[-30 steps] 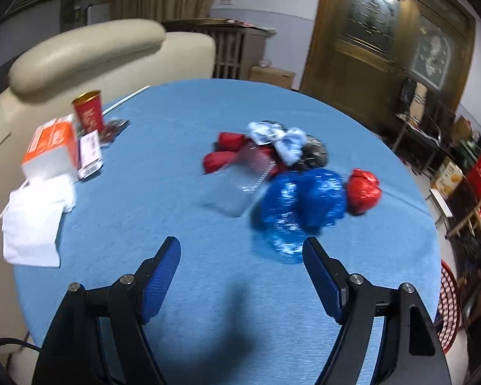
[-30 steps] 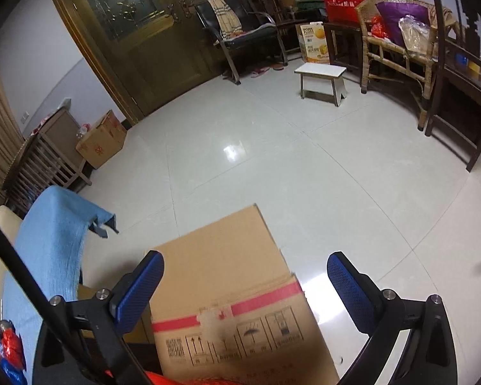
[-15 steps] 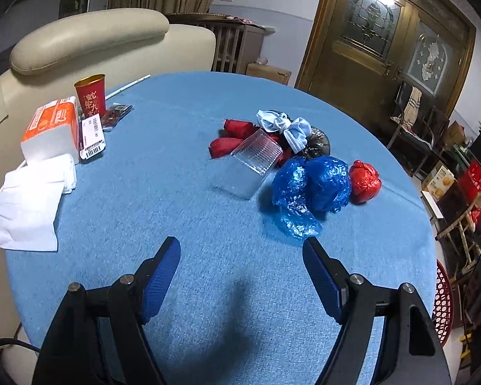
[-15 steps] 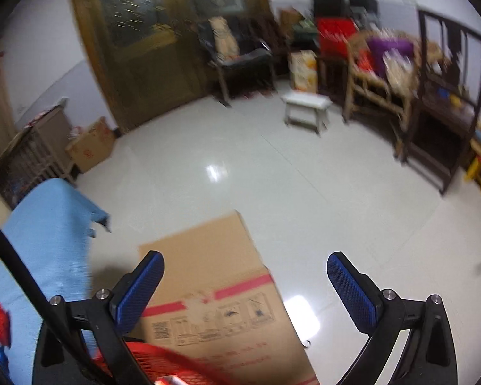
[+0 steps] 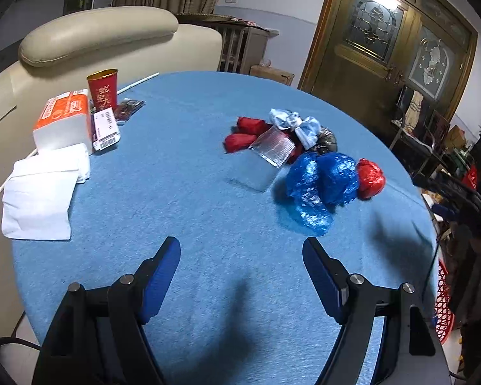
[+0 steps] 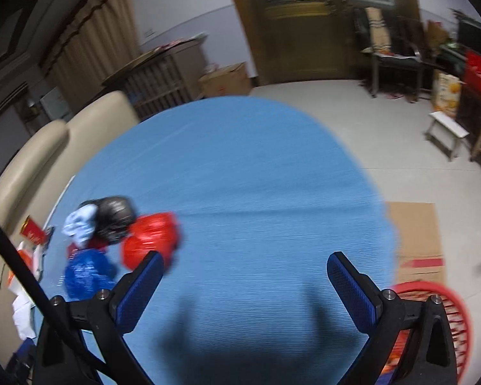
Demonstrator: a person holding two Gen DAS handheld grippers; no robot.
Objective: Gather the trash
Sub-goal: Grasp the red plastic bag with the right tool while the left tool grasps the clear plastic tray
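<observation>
A heap of trash lies on the round blue table [image 5: 208, 199]: crumpled blue bags [image 5: 324, 186], a red bag [image 5: 370, 178], a clear plastic box [image 5: 266, 160], red wrappers [image 5: 243, 134], a pale blue cloth [image 5: 296, 125] and a black bag [image 5: 327, 139]. My left gripper [image 5: 240, 256] hovers open over the near side of the table, nothing between its fingers. My right gripper [image 6: 245, 272] is open and empty above the table's right part; the red bag [image 6: 152, 240] and blue bag [image 6: 86, 272] lie just left of its left finger. The red basket [image 6: 433, 320] sits beside the table at lower right.
A tissue pack [image 5: 64, 118], white napkins [image 5: 41, 192], a red cup [image 5: 102, 89] and a small packet [image 5: 105, 128] sit at the table's left. A beige sofa [image 5: 96, 38] stands behind. A cardboard box [image 6: 417, 240] lies on the floor by the basket. Chairs and a stool line the far wall.
My right gripper has swung from above the cardboard box and floor back over the blue table, toward the trash heap. The left gripper's view has shifted only slightly.
</observation>
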